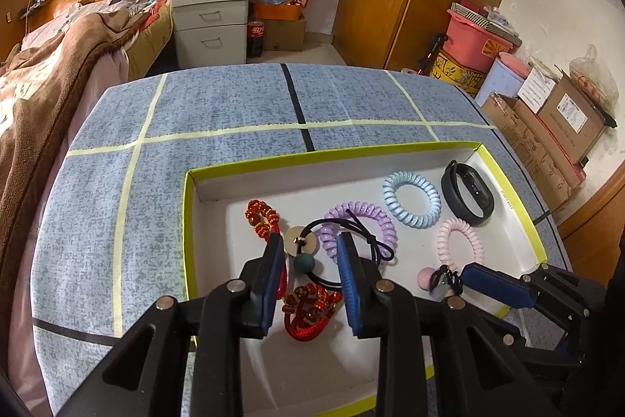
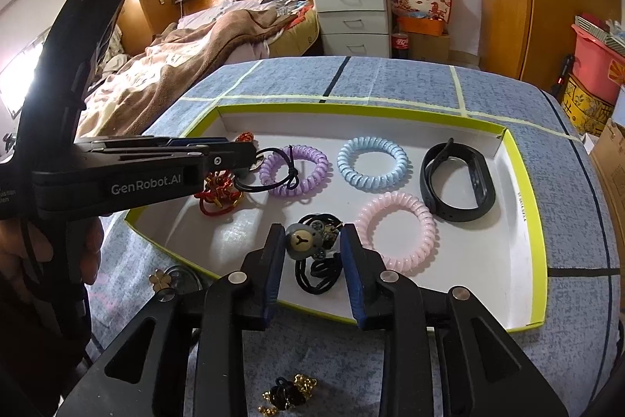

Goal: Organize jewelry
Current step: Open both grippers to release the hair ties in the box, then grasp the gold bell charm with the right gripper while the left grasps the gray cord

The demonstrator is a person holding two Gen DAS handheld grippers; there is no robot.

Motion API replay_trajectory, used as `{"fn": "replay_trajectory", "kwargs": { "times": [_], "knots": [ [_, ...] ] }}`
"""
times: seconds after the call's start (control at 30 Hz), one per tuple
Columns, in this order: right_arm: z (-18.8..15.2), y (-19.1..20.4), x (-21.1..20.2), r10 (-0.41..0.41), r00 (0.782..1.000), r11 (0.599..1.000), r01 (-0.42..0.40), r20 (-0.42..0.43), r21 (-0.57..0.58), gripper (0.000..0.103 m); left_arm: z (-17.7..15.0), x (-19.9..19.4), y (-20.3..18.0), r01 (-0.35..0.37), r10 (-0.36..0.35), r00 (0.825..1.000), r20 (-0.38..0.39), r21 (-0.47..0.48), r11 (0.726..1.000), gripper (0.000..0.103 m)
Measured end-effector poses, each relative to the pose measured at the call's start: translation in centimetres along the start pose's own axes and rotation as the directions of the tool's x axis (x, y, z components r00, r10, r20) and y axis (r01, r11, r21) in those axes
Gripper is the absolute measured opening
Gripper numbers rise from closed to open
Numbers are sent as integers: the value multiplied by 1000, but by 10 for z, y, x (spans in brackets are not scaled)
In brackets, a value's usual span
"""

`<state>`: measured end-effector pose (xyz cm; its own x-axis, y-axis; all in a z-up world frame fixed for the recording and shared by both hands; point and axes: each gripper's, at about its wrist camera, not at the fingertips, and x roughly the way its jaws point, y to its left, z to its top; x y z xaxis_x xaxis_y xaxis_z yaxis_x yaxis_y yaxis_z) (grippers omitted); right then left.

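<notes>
Bedroom tabletop (image 1: 234, 104), blue cloth, carries our white lime-rimmed tray (image 2: 523, 221). Left gripper (image 1: 310, 272) released over black cord tie with green bead (image 1: 304, 260); right gripper (image 2: 310, 253) released around black bear-charm hair tie (image 2: 302, 241). Both lie in tray. Placement step looks done; next, fetch gold trinkets (image 2: 289, 393) outside tray.

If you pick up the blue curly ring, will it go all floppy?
Probably only a little: the blue coil hair tie keeps a round, springy-looking shape lying flat in the tray. Its glossy plastic ridges might slip. It looks light.
</notes>
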<state>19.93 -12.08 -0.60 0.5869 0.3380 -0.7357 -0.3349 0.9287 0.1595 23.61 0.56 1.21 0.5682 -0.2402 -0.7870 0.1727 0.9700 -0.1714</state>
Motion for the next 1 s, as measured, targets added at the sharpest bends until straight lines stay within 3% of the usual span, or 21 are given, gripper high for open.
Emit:
{"fn": "replay_trajectory", "kwargs": {
  "times": [0.1,0.67,0.7,0.8,1.0],
  "knots": [
    [-1,0,-3,-5,1000,1000,5,6,2,30,-2,-5,-1,-1,1,1000,9,0,1000,38],
    [-16,8,-57,8,995,1000,-9,96,8,32,-33,-64,2,-20,25,995,95,-54,998,53],
    [-19,7,-61,4,995,1000,-5,97,9,33,-36,-67,4,-17,23,995,98,-60,998,54],
    [-27,5,-71,-2,994,1000,-1,107,22,52,-47,-76,6,-13,21,994,104,-74,997,54],
    [-40,2,-73,-22,996,999,19,83,45,52,-67,-77,13,-13,23,995,94,-112,994,54]
  ]
}}
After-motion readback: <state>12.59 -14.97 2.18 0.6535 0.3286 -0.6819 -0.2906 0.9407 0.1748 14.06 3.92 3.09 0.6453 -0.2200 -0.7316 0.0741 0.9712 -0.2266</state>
